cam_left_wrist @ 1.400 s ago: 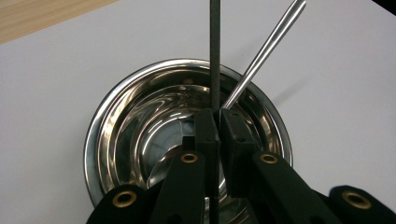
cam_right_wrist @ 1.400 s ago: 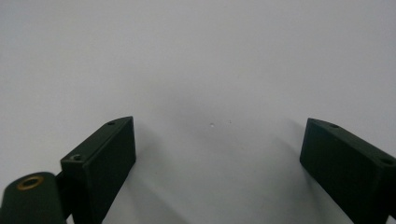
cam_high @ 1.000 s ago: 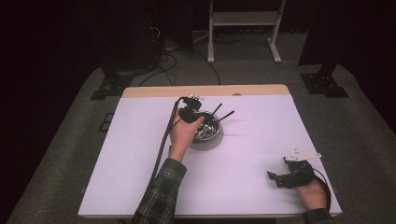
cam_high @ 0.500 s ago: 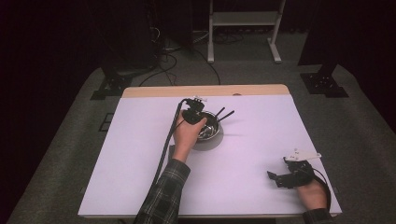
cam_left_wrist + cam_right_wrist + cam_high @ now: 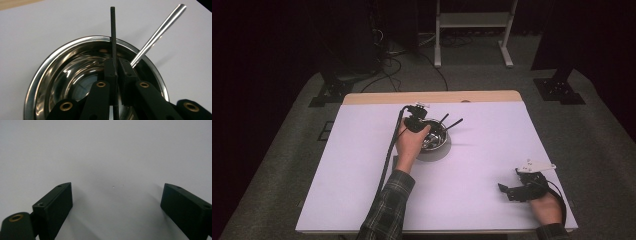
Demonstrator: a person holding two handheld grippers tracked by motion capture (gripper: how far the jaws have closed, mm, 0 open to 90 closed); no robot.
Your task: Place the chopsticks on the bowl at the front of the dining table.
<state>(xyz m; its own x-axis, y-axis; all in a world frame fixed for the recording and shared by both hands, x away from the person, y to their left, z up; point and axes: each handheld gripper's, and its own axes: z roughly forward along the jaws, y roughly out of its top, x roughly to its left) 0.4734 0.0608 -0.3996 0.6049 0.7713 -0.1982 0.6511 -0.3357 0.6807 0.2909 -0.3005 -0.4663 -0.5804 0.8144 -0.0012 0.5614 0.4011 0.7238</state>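
Where the steel bowl [image 5: 436,137] sits on the white table [image 5: 362,200], toward the far side and just left of centre, the left gripper [image 5: 416,120] is held over the bowl's left rim by the left hand [image 5: 409,142]. In the left gripper view, a thin black stick [image 5: 113,37] is seen pinched between the two jaws, which are drawn almost together on it; the stick runs upward past the bowl's [image 5: 75,75] far rim and over the table [image 5: 50,22] beyond. A shiny metal handle [image 5: 160,32] is seen leaning out of the bowl to the right of the stick, its lower end hidden behind the jaws. From above, both handles are seen as dark lines [image 5: 454,123] poking out past the bowl's far-right rim. The right gripper [image 5: 507,190] is rested on the table well to the right of the bowl and nearer the person, grasped by the right hand [image 5: 548,209]. In the right gripper view its jaws are seen spread wide apart over bare table [image 5: 112,157], with nothing between them.
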